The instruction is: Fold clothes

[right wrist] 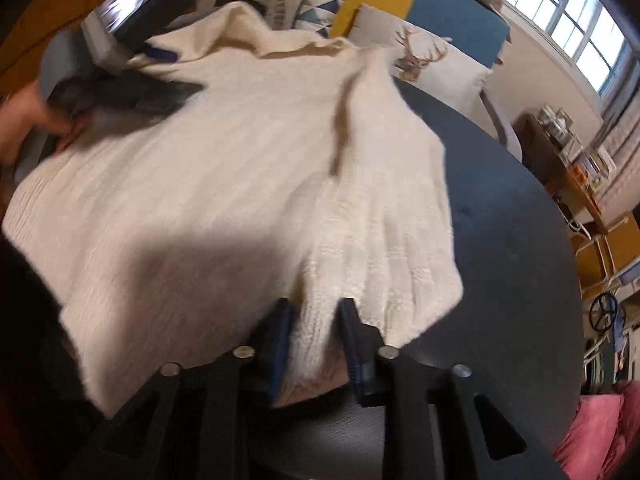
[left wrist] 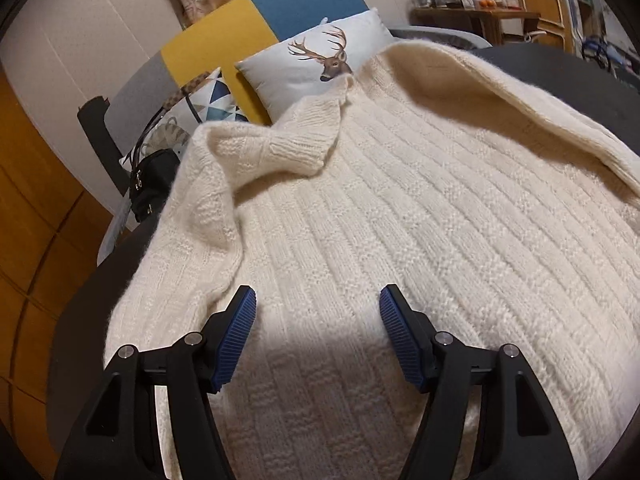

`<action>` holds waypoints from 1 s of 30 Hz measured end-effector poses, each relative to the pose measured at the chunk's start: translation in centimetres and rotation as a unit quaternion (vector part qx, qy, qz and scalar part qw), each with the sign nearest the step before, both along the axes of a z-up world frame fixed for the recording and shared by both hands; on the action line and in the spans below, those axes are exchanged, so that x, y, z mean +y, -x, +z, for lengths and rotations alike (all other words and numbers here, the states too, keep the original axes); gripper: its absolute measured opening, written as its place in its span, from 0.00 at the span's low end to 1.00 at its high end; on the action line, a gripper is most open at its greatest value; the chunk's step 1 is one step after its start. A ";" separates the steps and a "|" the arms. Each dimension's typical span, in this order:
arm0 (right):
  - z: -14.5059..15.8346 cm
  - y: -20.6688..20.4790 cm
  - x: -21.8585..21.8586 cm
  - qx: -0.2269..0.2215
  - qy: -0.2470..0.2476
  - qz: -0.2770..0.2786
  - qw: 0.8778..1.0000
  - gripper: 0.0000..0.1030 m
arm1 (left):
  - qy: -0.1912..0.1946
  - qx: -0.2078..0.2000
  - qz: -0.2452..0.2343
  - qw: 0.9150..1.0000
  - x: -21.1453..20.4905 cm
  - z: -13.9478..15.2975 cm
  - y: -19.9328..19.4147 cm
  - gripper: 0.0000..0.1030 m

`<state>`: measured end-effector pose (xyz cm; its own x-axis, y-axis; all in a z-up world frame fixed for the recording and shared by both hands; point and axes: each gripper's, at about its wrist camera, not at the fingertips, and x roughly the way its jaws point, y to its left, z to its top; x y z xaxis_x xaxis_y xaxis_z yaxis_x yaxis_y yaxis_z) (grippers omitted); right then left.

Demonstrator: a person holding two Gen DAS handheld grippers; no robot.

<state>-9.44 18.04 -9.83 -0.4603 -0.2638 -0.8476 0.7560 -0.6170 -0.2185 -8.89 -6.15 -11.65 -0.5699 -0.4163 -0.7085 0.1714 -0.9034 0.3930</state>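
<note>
That cream knit sweater point(left wrist: 400, 208) is taking up nearly the whole dark round tabletop point(right wrist: 500, 200), lying mostly flat with one sleeve point(left wrist: 256, 148) flopping back over the body near the far left and a long edge point(left wrist: 520, 92) rolling up on the far right. It's looking thick, fuzzy and floppy, so I'm guessing it's going to sag and stretch wherever you lift it, and it's probably grippy rather than slippery. Pinching a doubled-up hem or a cuff should be holding better than grabbing a single loose layer.

Your right tongs point(right wrist: 316, 320) are closing on a bunched-up bit of the sweater's near edge, fabric squeezing up between the blue pads. Your left tongs point(left wrist: 316, 300) are hanging wide apart just over the body of the knit, gripping nothing.

The left wrist view is giving you the sharp look at the ribbed texture, the folded sleeve, the deer cushion point(left wrist: 320, 64) and the black handbag point(left wrist: 154, 184) off the left side. The right wrist view is blurry, but it's the only one showing the pinch itself, the bare tabletop to the right, and your other hand point(right wrist: 24, 120) holding the left tool across the sweater.
</note>
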 end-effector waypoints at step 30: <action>8.4 14.4 2.4 0.079 0.244 -0.134 0.957 0.26 | -0.113 0.014 0.044 0.993 -2.5 -0.8 -0.6 0.86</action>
<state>-23.87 20.48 -1.47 -0.6784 -0.4653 -0.5686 0.5384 -0.8414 0.0462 -8.29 -8.61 -12.45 -0.5590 -0.2981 -0.7738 0.2613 -0.9489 0.1768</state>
